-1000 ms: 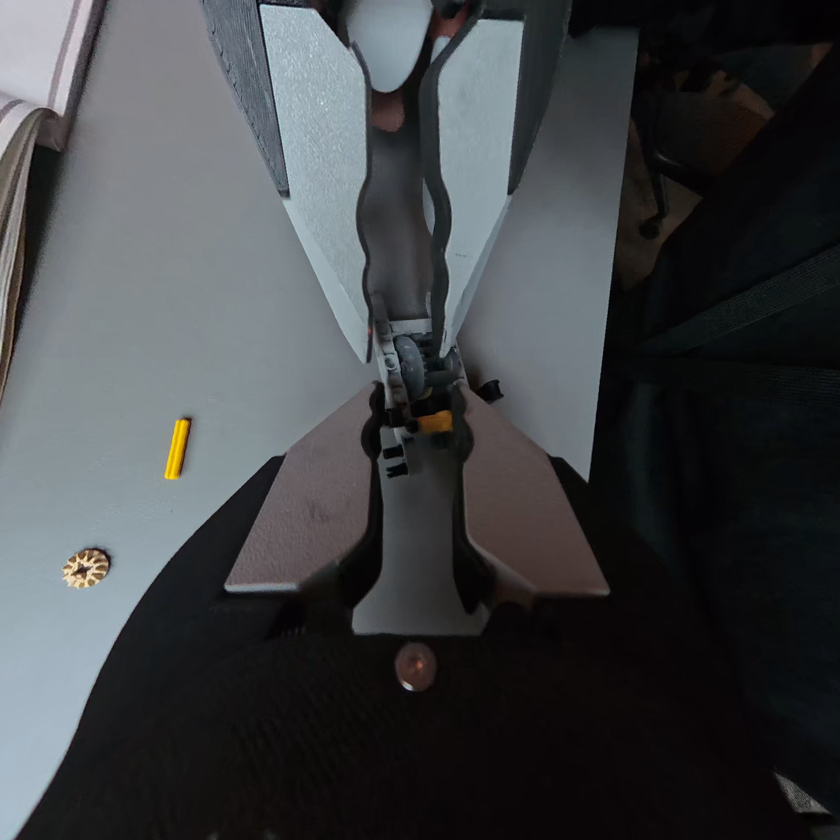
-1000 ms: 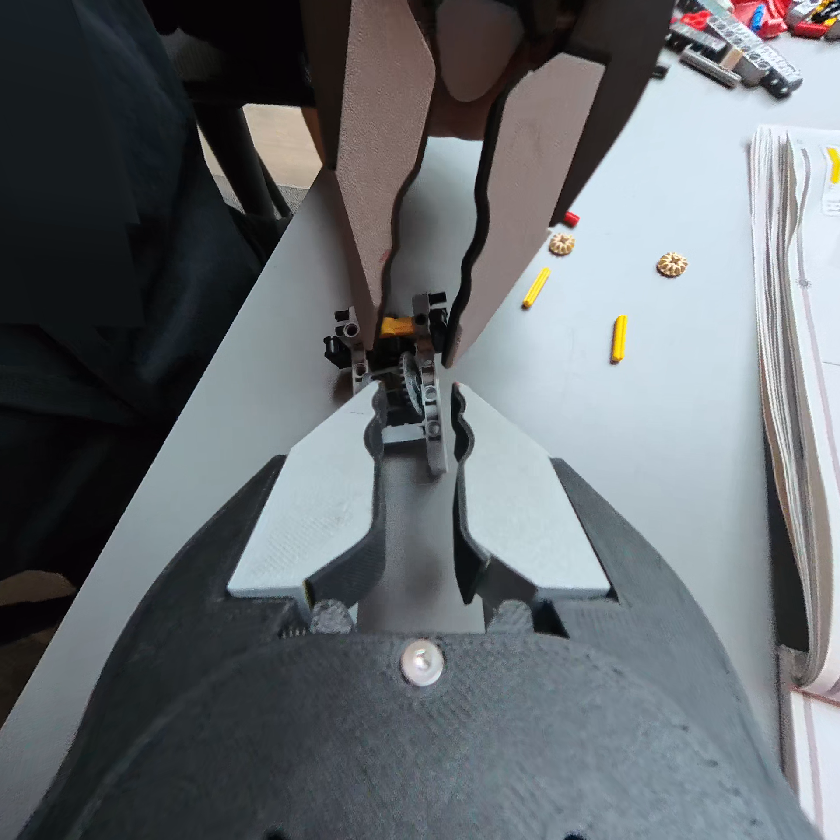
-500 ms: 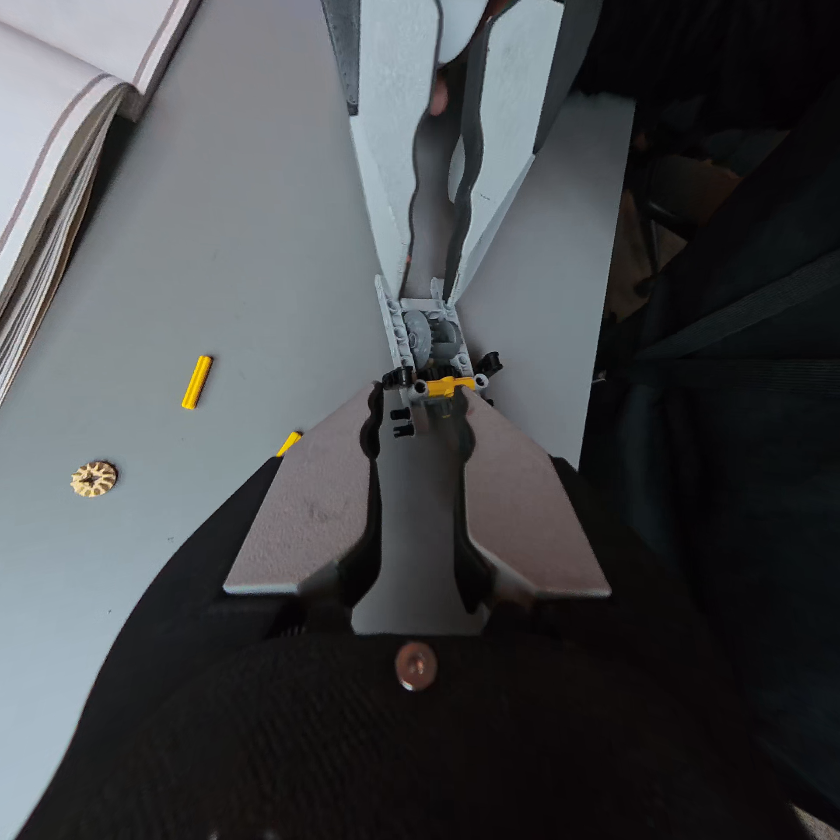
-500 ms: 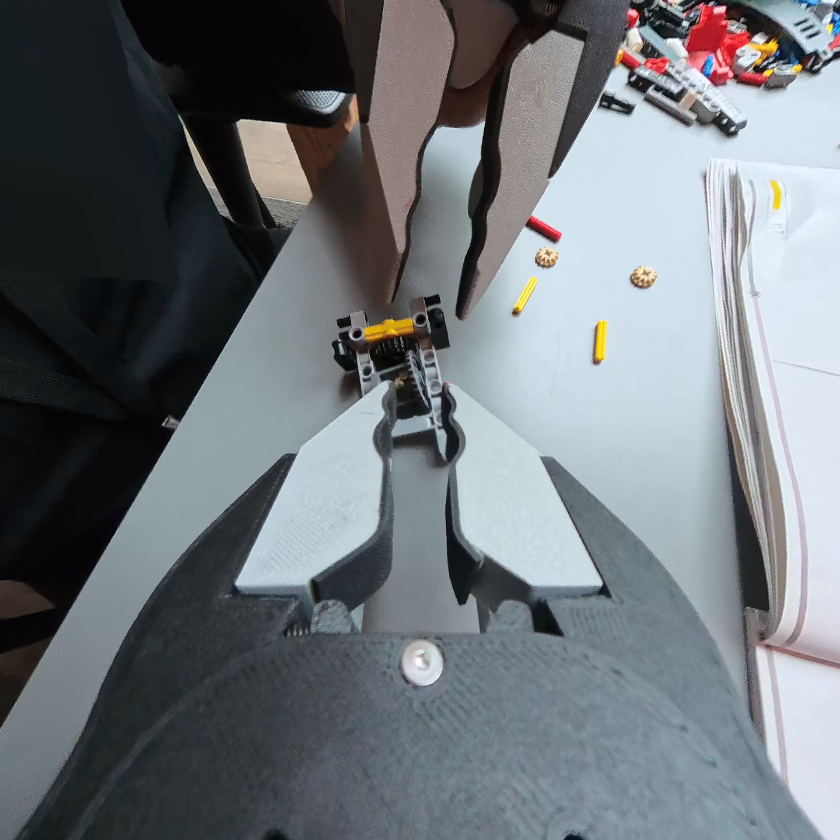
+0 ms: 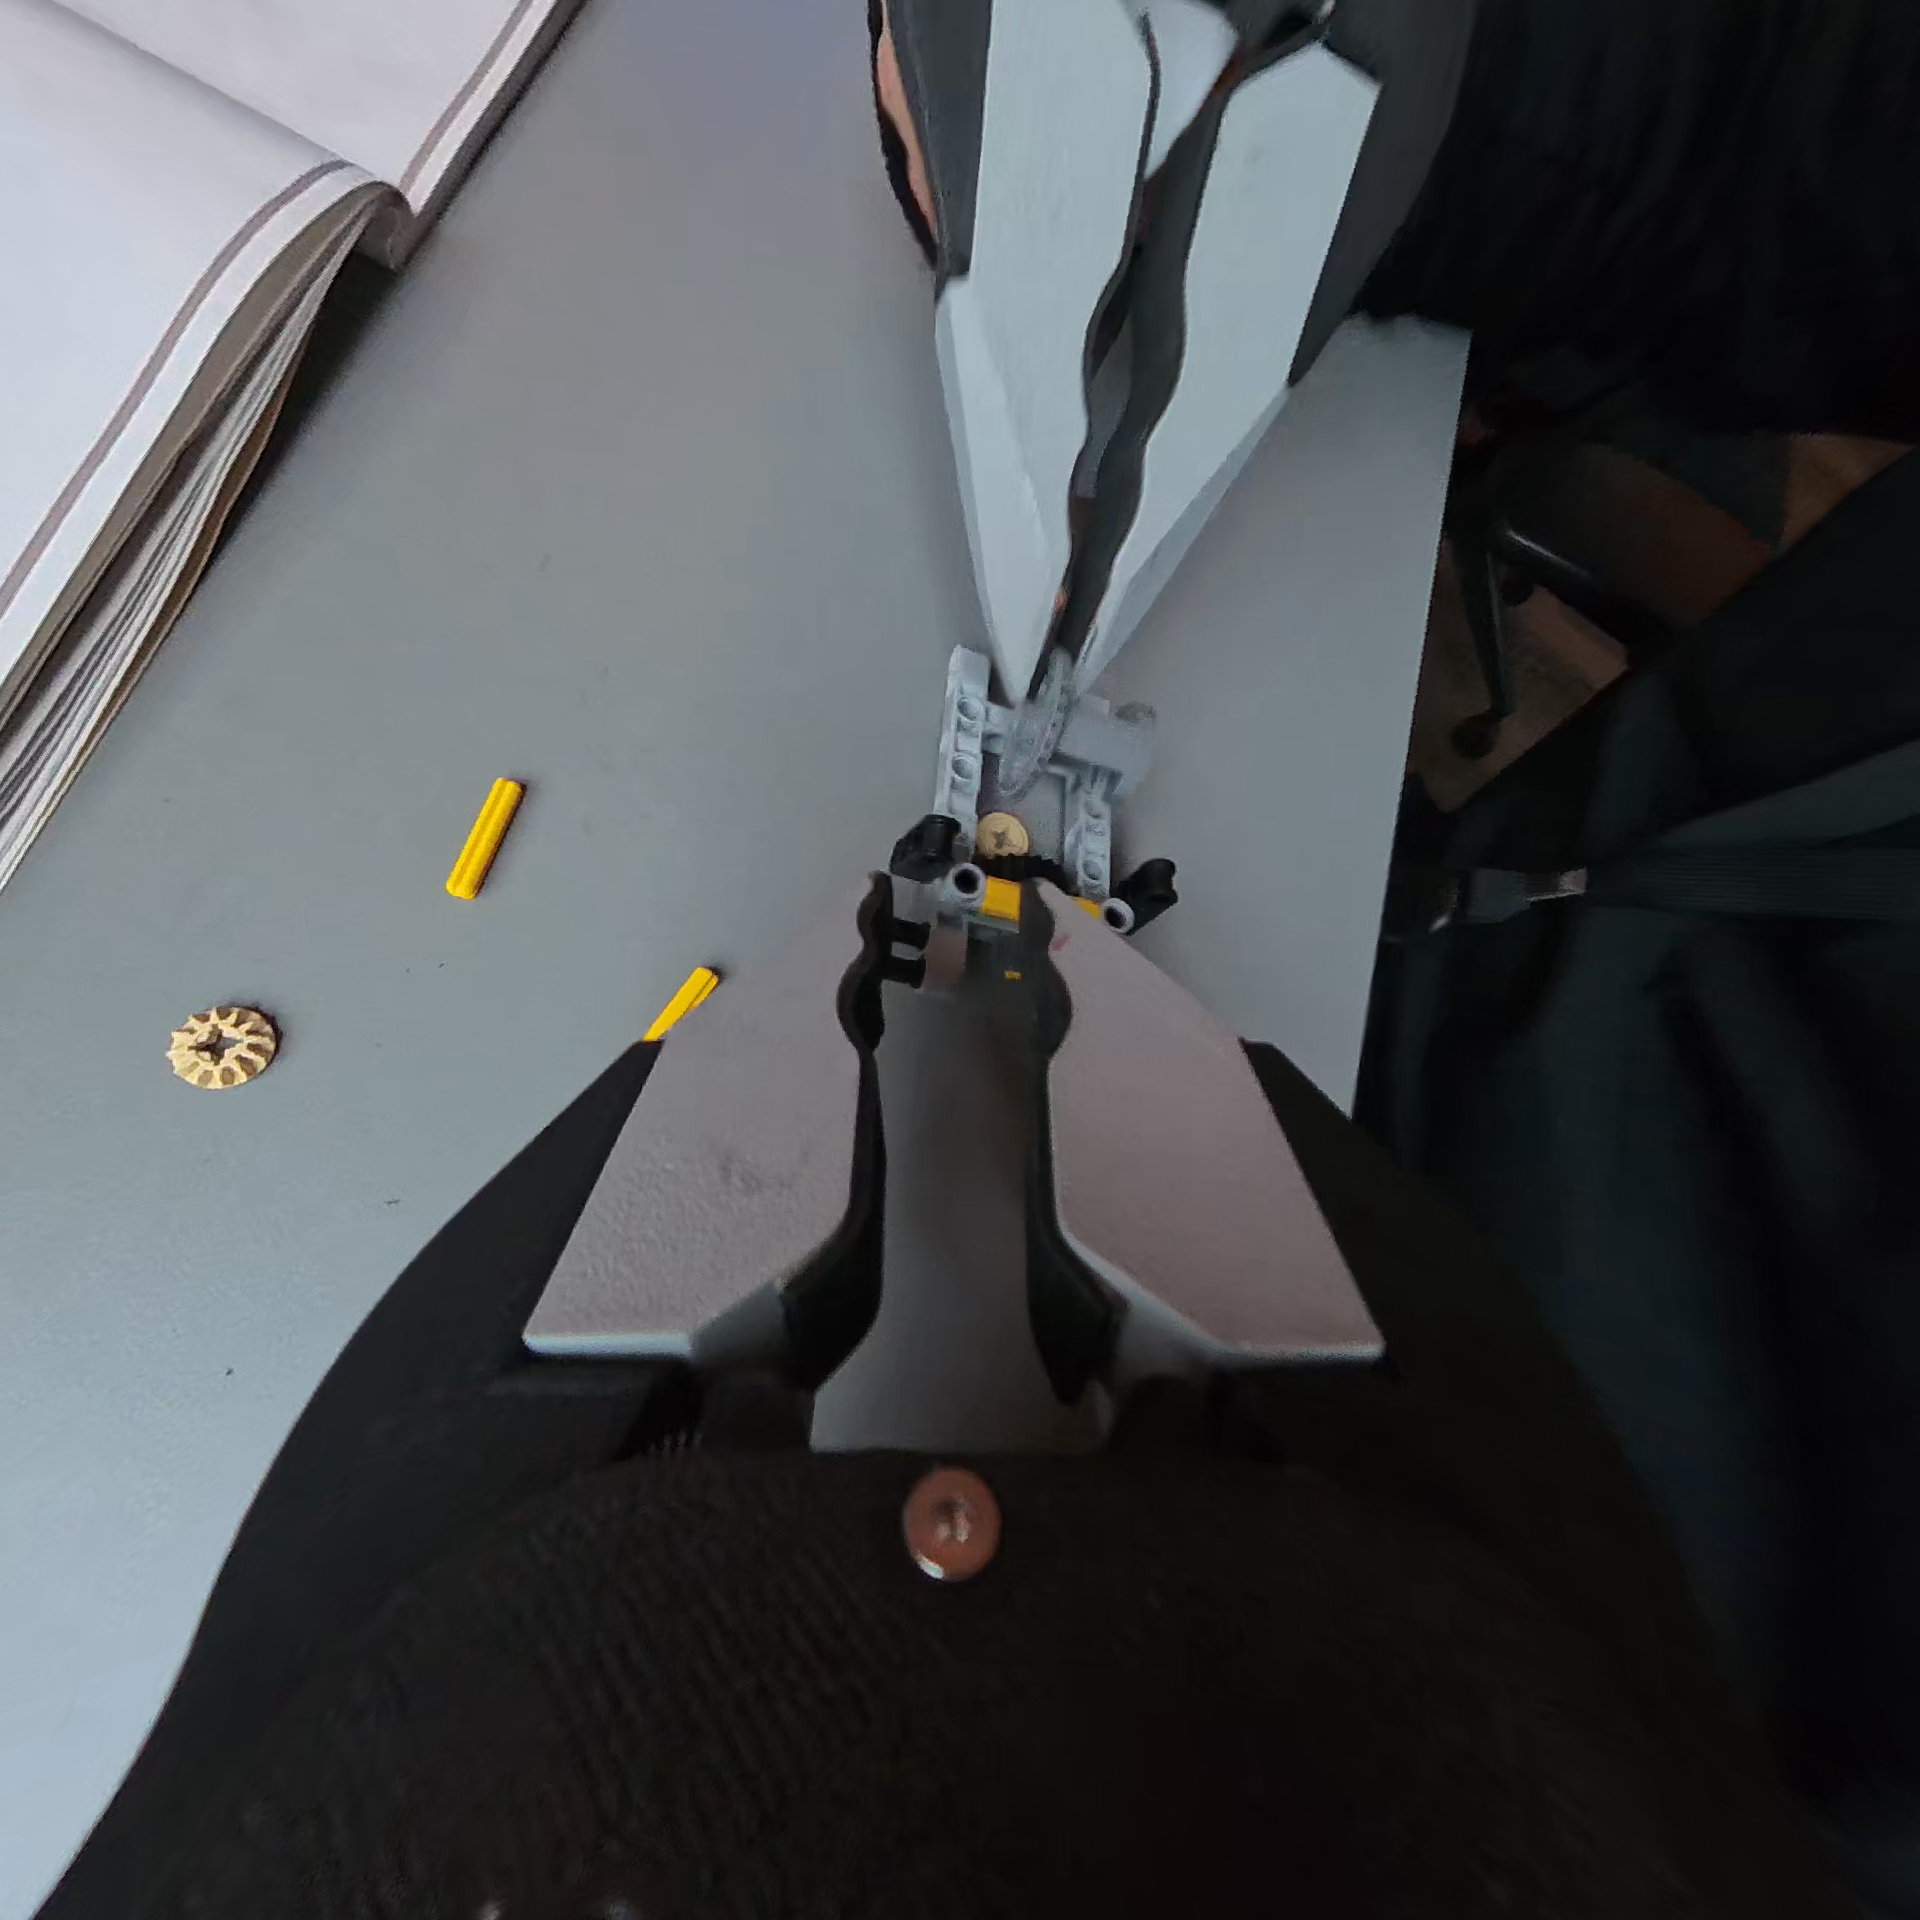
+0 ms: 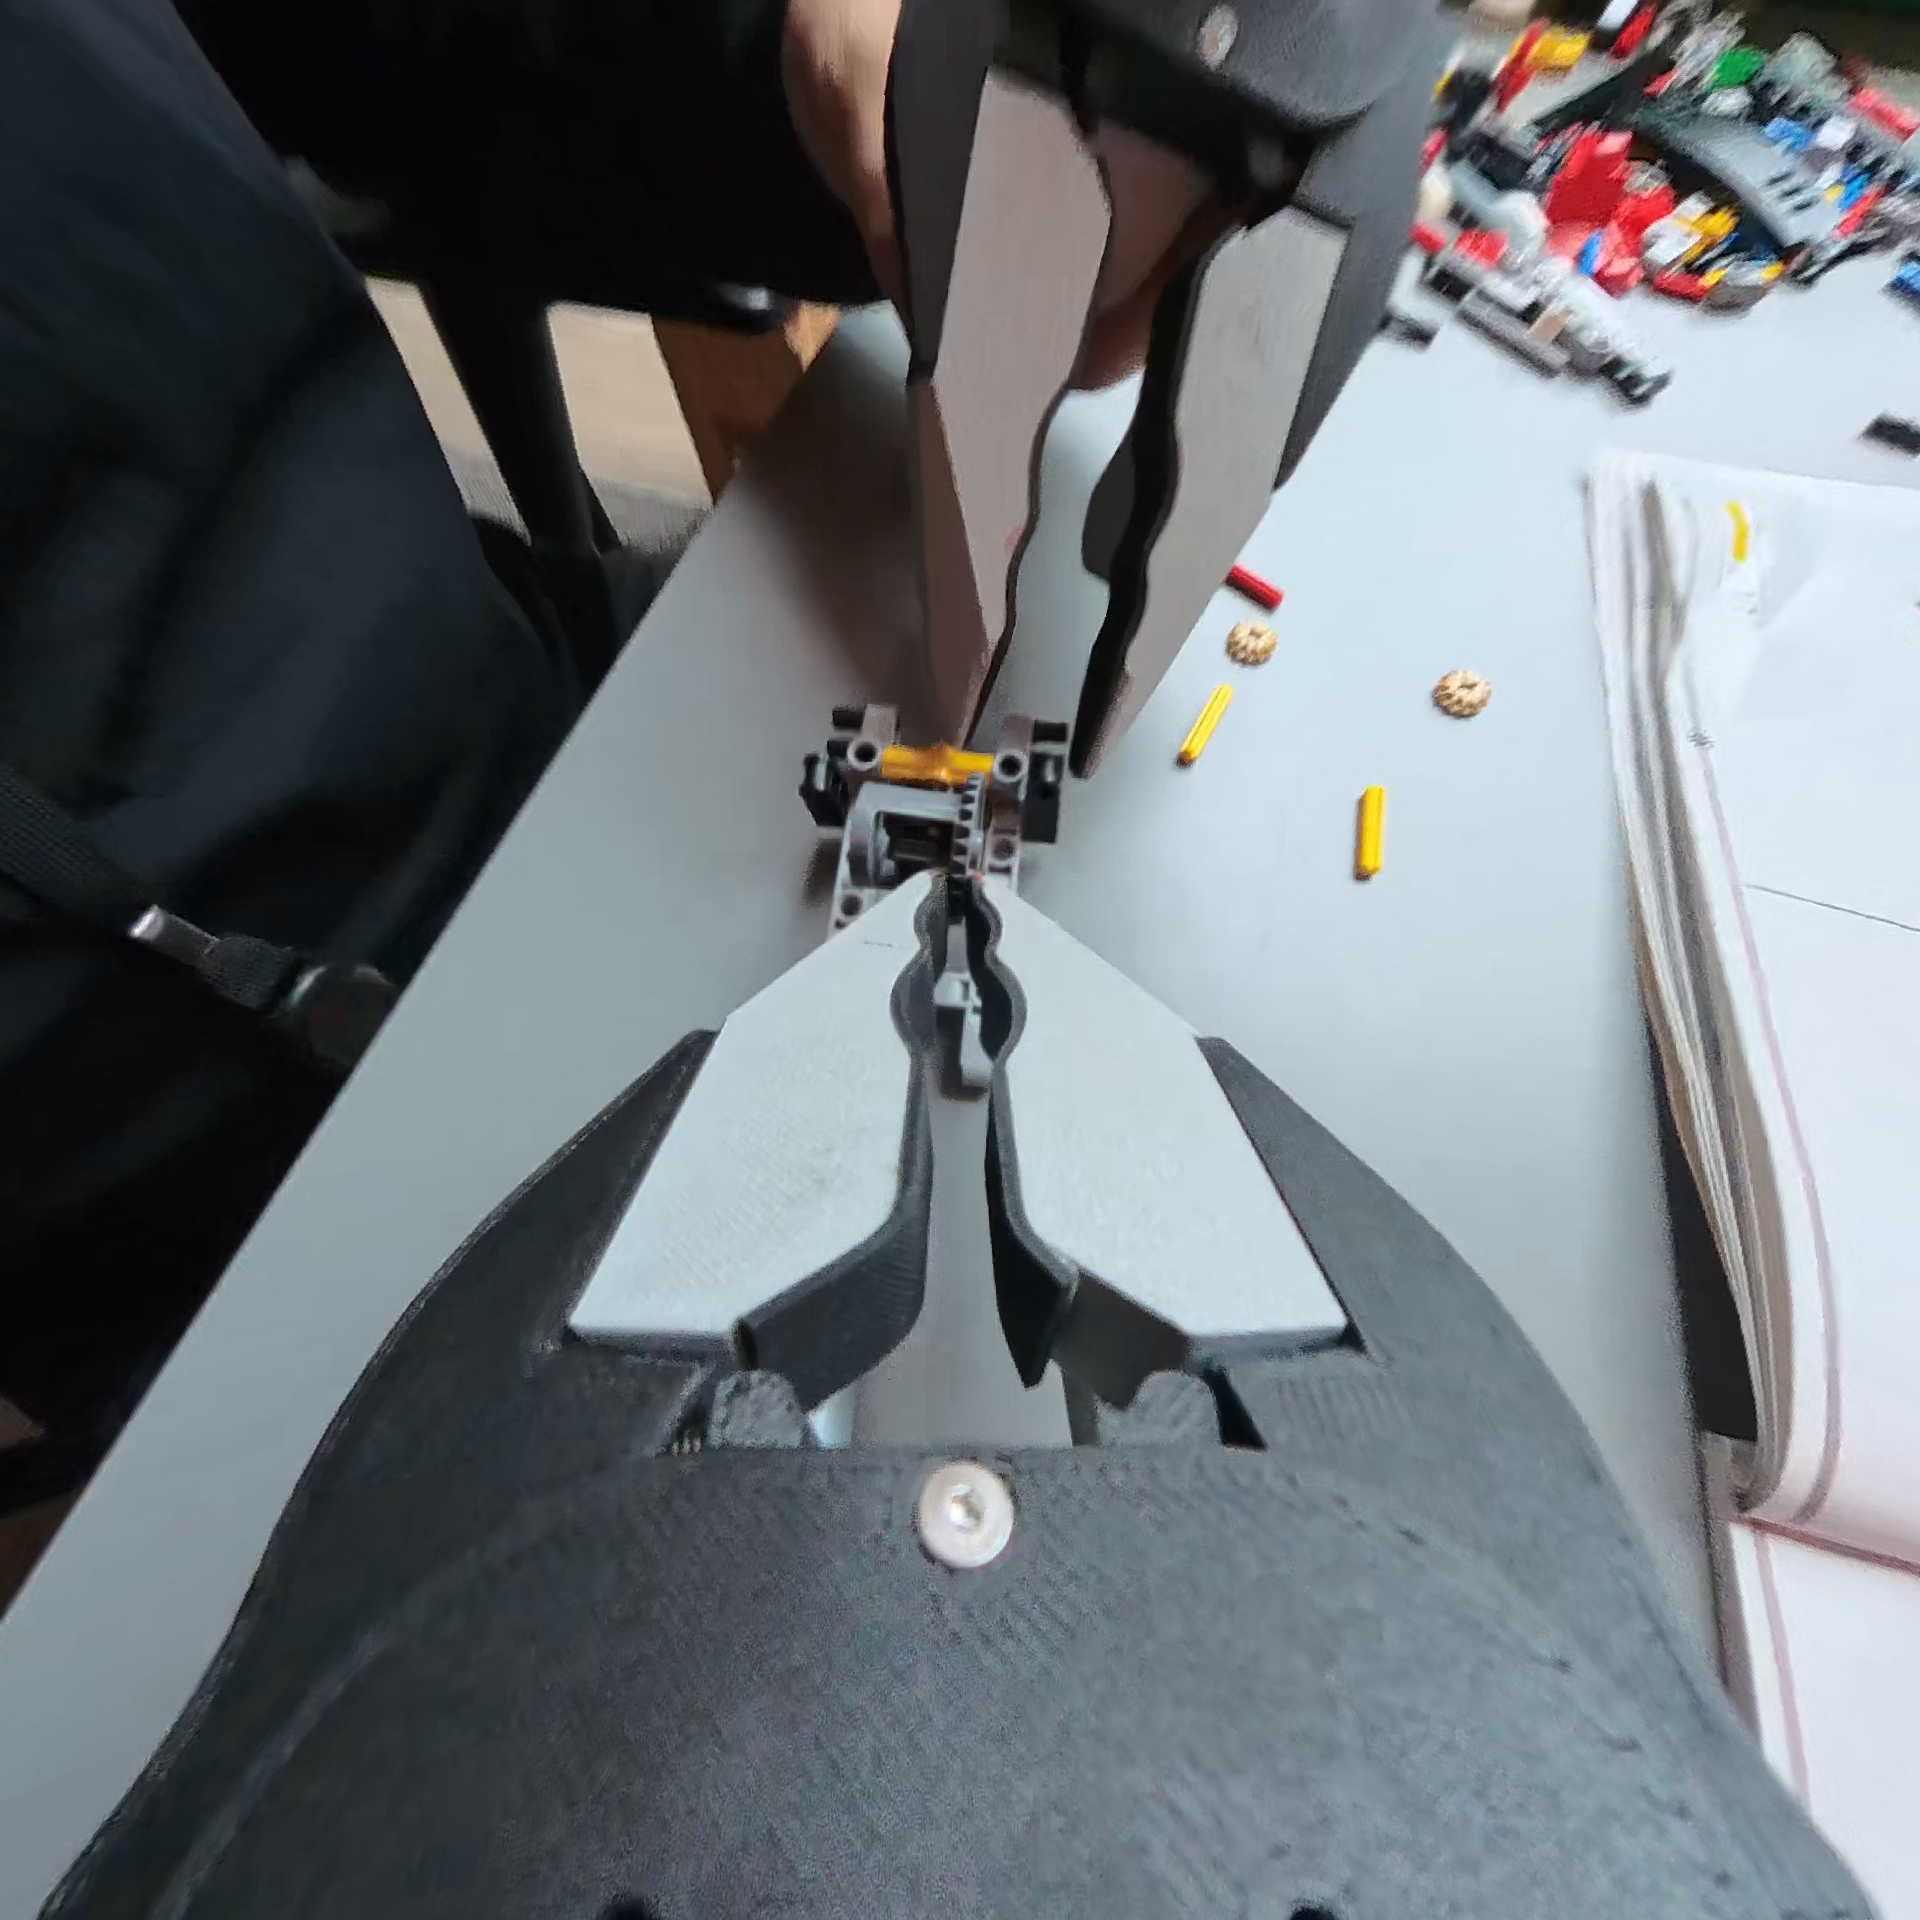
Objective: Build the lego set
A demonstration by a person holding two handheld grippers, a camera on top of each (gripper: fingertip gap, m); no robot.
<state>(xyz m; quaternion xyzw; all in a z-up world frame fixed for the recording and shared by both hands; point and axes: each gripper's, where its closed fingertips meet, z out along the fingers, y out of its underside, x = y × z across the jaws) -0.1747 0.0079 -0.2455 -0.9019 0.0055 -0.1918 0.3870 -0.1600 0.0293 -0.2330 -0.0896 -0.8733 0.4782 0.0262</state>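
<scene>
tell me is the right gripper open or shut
Shut. In its own view the right gripper has its fingertips together, clamped on a grey beam of the lego assembly, which sits on the table.

We see the lego assembly (image 6: 928,805) near the table (image 6: 1299,987) edge, loose axles (image 6: 1369,831) and gears (image 6: 1462,692) right of it, booklet (image 6: 1787,935) beyond.

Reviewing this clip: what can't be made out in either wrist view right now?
- Right claw: whether it pinches the grey lego assembly or just touches it; its own fingers hide the contact.
- Left claw: the assembly's near end sits behind its tips.
- Parts pile, right wrist view: blurred, cut by the top edge.
- Booklet: cropped.
</scene>
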